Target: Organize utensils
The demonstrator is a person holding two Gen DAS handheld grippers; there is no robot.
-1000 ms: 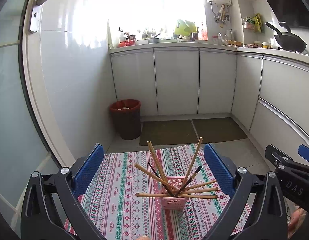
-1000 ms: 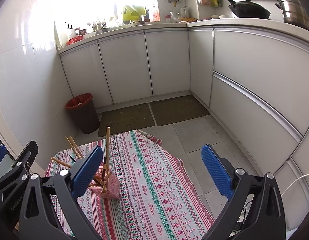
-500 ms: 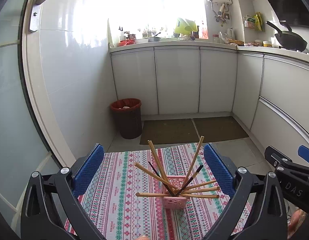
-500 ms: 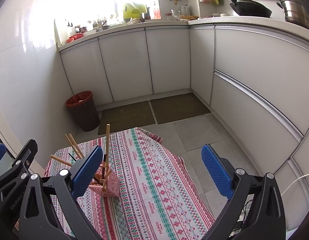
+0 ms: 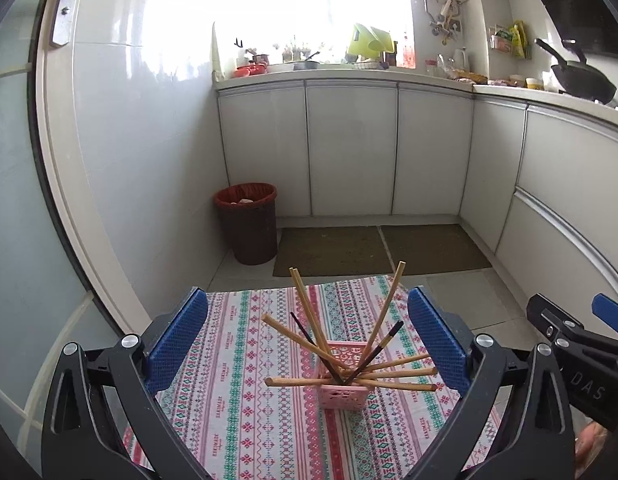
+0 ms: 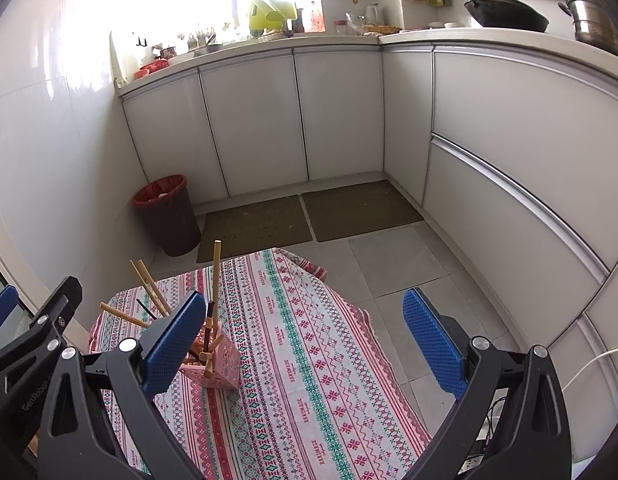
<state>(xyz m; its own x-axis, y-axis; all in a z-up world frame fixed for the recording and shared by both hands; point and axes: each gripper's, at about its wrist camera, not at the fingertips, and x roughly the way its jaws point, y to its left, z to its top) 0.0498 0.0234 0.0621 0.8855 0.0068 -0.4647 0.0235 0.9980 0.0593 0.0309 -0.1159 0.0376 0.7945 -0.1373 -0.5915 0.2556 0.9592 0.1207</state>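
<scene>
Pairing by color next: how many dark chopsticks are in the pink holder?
2. One dark chopstick leans left and the other leans right, both standing in the pink holder. More may be hidden among the wooden chopsticks.

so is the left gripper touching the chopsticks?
Apart. The left wrist view shows the left gripper open, chopsticks fanned from the pink holder between its pads, none touching either.

Bright daylight thru blown-out window [image 5: 293,4], wall glare, heavy fisheye warp w/ dark corners.
</scene>
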